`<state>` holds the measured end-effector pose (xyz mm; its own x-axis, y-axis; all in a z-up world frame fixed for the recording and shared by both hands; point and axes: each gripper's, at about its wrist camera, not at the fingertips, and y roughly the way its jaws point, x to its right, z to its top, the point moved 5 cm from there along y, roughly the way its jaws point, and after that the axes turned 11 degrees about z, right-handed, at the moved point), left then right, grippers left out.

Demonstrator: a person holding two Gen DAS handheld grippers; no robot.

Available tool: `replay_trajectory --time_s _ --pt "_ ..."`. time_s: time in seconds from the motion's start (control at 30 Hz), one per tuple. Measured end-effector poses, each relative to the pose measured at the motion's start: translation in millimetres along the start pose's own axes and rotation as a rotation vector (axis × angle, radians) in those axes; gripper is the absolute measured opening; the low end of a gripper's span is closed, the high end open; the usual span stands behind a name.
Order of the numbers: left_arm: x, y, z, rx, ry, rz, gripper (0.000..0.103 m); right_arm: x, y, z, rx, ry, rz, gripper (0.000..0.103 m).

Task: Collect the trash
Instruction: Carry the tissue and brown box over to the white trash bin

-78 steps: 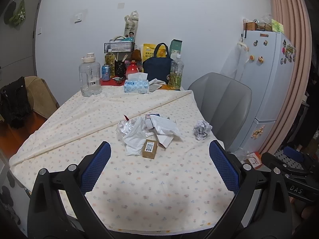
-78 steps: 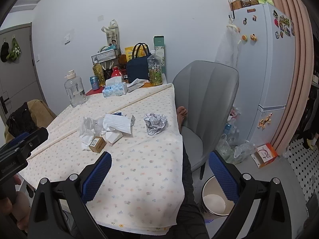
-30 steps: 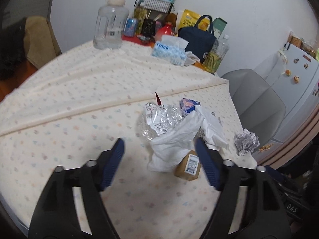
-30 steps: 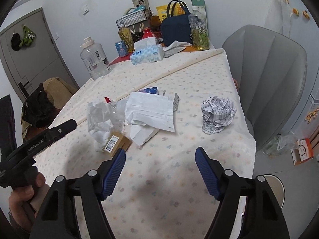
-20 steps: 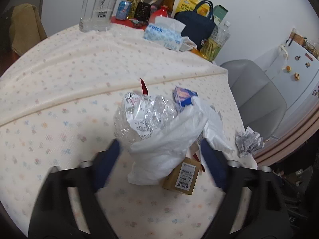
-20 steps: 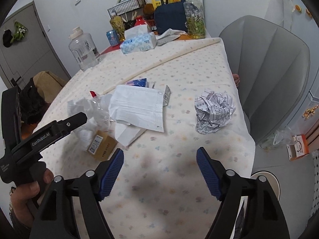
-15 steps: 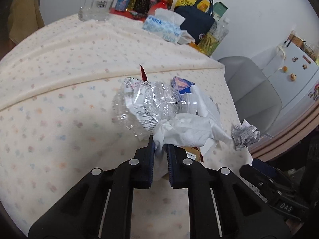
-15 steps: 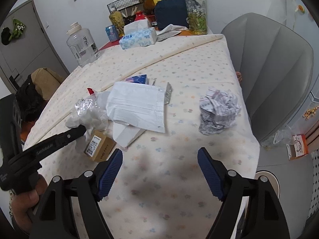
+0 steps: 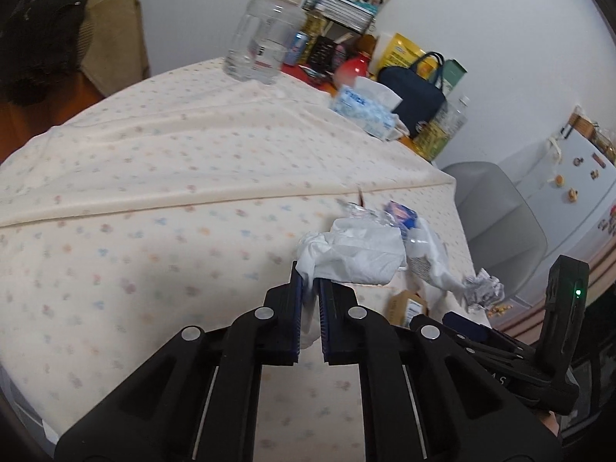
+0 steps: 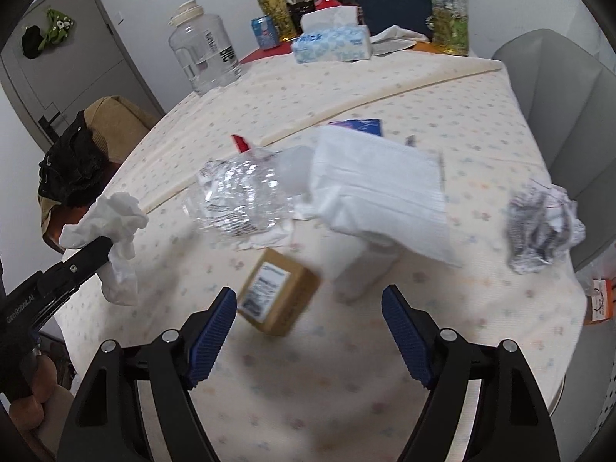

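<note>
Pinching a crumpled white tissue [image 9: 348, 256] between its blue pads, the left gripper [image 9: 308, 310] is clamped on it and holds it clear of the flower-print tablecloth [image 9: 154, 192], out toward the table's left edge in the right wrist view. The right gripper [image 10: 308, 331] hangs with its jaws spread wide and nothing between them; they were opening a little further a moment ago.

Just ahead of those open jaws, slightly left of their midline, lies a small brown cardboard box with a white label [image 10: 278, 297], tilted, its long axis running diagonally from near-left to far-right. That makes the right gripper clearly the nearer one for it, and the jaws look wide enough to straddle its short side.

Beyond the box sit a crushed clear plastic bottle [image 10: 242, 200] and a white pleated face mask [image 10: 379, 196], which covers whatever lies under it. A ball of crumpled printed paper [image 10: 543, 227] rests near the table's right edge.

Both views are blurred. The bin is in neither view, so where the trash goes cannot be told.
</note>
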<state>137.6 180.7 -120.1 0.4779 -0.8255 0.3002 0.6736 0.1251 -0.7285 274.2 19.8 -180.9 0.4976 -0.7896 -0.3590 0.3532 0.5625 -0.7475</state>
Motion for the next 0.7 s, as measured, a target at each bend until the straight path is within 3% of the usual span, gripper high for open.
replay_trajectory --time_s 0.27,0.37,0.7 --pt "-14 1 -6 0.000 -0.044 0.026 0.008 -21 24 -2 -0.041 -0.018 -0.033 0.076" --pt "-17 3 -10 -0.009 -0.062 0.039 0.008 -22 29 -6 -0.072 0.009 -0.009 0.036" --pt "2 -14 -14 0.016 -0.039 0.049 0.008 -22 -20 -14 0.000 -0.005 0.045 0.035"
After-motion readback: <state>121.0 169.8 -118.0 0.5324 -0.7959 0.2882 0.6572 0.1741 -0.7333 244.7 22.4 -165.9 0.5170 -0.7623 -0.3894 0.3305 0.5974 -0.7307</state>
